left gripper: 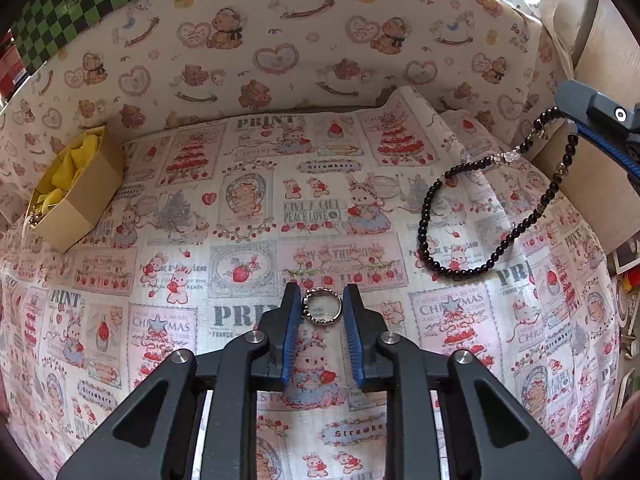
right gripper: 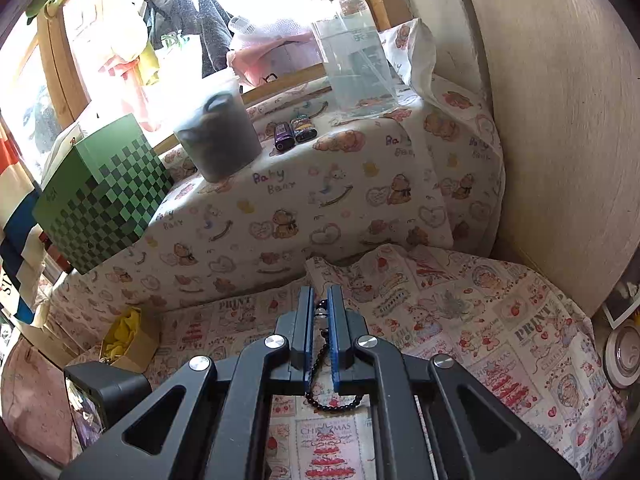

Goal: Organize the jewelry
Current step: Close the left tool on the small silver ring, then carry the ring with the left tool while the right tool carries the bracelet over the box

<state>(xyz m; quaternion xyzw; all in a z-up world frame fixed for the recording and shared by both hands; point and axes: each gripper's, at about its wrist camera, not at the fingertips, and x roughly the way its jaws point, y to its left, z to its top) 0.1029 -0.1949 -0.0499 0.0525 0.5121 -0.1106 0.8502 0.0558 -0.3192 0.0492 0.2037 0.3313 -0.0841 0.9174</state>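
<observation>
**A:** Left wrist view first: what's seen there?

**B:** The left gripper (left gripper: 322, 300) is pointed down at the printed cloth (left gripper: 248, 216), and a small silver ring (left gripper: 322, 305) is framed between the blue pads (left gripper: 291, 334). The ring seems to be touched on both sides, so it's counted as clamped. A black bead necklace (left gripper: 452, 240) is draped off to the right, its upper end pinched by the right gripper (left gripper: 576, 120). A cardboard box (left gripper: 76, 190) with yellow paper is parked far left.

**A:** And the right wrist view?

**B:** The right gripper (right gripper: 321, 306) is clenched on the bead necklace (right gripper: 320, 364), which is left dangling below. The box (right gripper: 130, 340) is spotted lower left.
</observation>
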